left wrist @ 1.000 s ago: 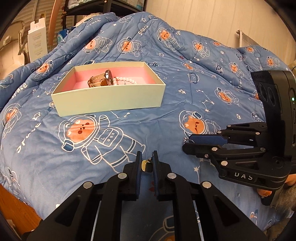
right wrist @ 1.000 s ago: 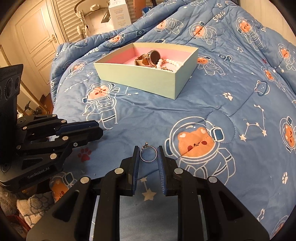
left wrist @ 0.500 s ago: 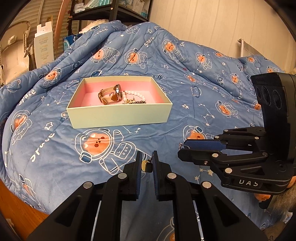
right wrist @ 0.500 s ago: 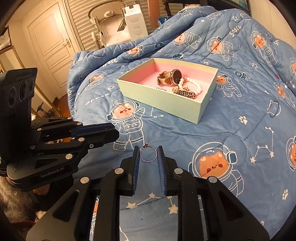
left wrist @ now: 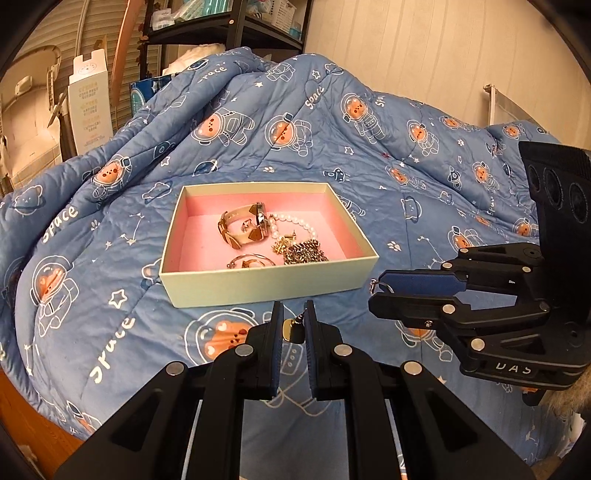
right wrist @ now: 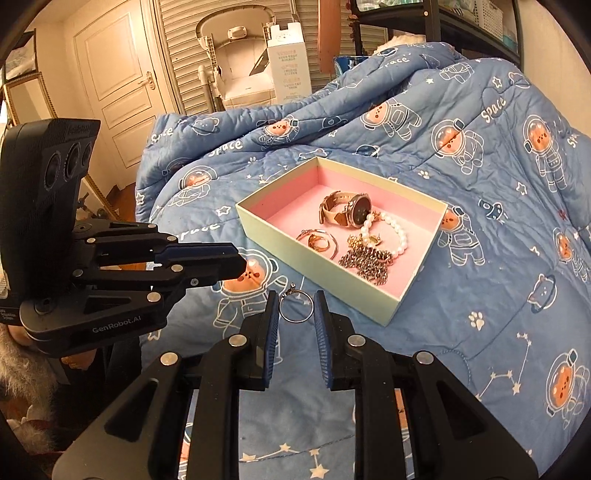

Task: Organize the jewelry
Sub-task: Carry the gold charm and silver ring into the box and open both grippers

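A pale green box [left wrist: 258, 282] with a pink inside sits on the blue quilt; it also shows in the right wrist view [right wrist: 314, 260]. It holds a watch [left wrist: 245, 225], a pearl bracelet [left wrist: 295, 223], a gold chain [left wrist: 304, 251] and gold rings [left wrist: 249, 261]. My left gripper [left wrist: 293, 328] is shut on a small gold earring [left wrist: 291, 329], held above the quilt in front of the box. My right gripper [right wrist: 295, 306] is shut on a thin silver ring [right wrist: 295, 305], just short of the box's near corner.
The blue astronaut-bear quilt [left wrist: 332, 140] rises in folds behind the box. A white carton [left wrist: 90, 107] and black shelves [left wrist: 229, 26] stand beyond the bed. A door [right wrist: 122, 96] and a white seat [right wrist: 240, 74] are at the far left.
Both grippers have risen and tilted, so the box's inside is now fully in view and looks closer. Each still holds its piece.
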Demonstrator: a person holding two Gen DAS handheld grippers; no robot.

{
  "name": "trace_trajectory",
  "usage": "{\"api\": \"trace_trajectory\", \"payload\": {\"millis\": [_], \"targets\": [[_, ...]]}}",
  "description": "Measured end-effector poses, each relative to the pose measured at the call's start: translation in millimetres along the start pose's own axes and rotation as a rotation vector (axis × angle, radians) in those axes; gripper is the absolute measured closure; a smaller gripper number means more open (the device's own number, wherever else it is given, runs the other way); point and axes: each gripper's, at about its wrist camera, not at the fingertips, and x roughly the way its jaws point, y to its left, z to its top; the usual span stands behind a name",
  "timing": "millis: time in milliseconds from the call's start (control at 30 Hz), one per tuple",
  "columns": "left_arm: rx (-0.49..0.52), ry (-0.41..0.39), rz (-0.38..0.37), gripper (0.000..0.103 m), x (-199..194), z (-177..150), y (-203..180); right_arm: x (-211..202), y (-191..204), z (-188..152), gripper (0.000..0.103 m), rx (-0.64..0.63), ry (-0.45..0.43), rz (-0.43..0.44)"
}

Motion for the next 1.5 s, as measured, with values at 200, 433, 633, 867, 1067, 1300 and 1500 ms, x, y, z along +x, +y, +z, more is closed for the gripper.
{"api": "trace_trajectory", "payload": {"millis": [200, 433, 633, 867, 1067, 1300, 1500], "targets": [[-0.028, 0.018, 0.007, 0.092, 12.6, 27.4, 19.4, 5.8, -10.4, 21.1, 0.083, -0.026, -0.006, -0.020], [-0.042, 0.078, 0.029, 0.092, 38.2, 52.3, 40.2, 27.4, -23.5, 40.1, 0.083, -0.042, 0.030, -0.029], [-0.078, 0.177, 0.010, 0.092, 68.8, 67.2, 59.2, 54.9, -33.4, 58.1, 0.083, -0.036, 0.079, 0.026], [-0.091, 0.255, 0.005, 0.092, 95.1, 77.5, 71.3, 89.9, -43.0, 72.3, 0.083, -0.030, 0.164, 0.086], [-0.068, 0.331, 0.028, 0.092, 113.9, 80.6, 71.9, 114.0, -47.2, 79.2, 0.083, -0.051, 0.240, 0.105], [-0.052, 0.386, 0.036, 0.092, 126.7, 76.6, 68.3, 129.3, -48.3, 77.7, 0.083, -0.071, 0.291, 0.102], [-0.042, 0.405, 0.040, 0.092, 133.4, 74.7, 67.3, 140.4, -49.7, 75.8, 0.083, -0.079, 0.319, 0.090]]}}
